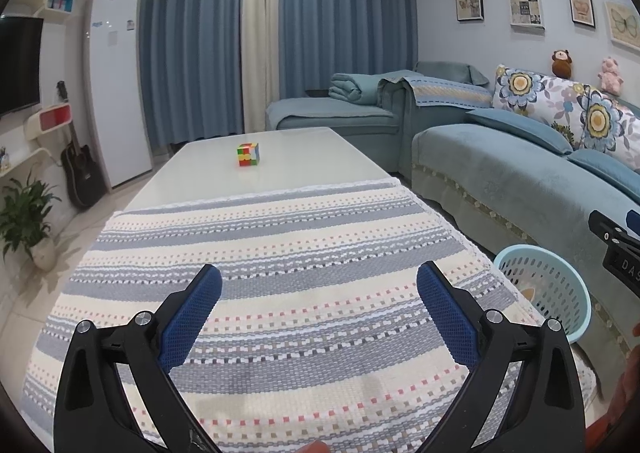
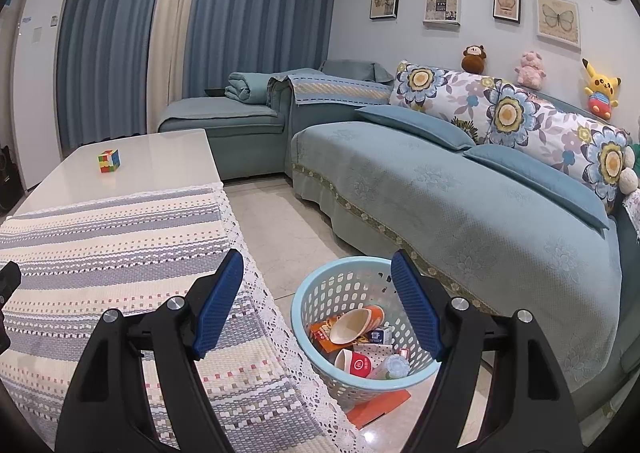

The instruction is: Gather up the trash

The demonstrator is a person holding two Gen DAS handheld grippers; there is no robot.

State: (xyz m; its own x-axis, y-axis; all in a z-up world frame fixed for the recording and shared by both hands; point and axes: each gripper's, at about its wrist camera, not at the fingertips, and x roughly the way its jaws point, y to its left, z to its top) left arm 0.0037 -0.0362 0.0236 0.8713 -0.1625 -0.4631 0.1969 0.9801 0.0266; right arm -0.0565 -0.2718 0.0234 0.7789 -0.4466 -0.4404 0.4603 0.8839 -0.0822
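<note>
A light blue perforated basket [image 2: 304,305] stands on the floor between the table and the sofa. It holds trash: an orange paper cup [image 2: 356,323], a red cup [image 2: 354,363], a small carton [image 2: 378,335] and a clear lidded cup [image 2: 394,367]. My right gripper [image 2: 318,273] hovers open above the basket's rim with nothing between its blue pads. Over the striped tablecloth [image 1: 280,253] my left gripper [image 1: 318,285] is open and empty too. The basket [image 1: 548,285] shows at the right edge of the left wrist view.
A colourful puzzle cube [image 1: 248,155] sits on the bare white far half of the table [image 1: 280,169]. A teal sofa [image 2: 460,193] with floral cushions runs along the right. An orange flat item [image 2: 380,405] lies on the floor under the basket. A fridge, guitar and plant stand left.
</note>
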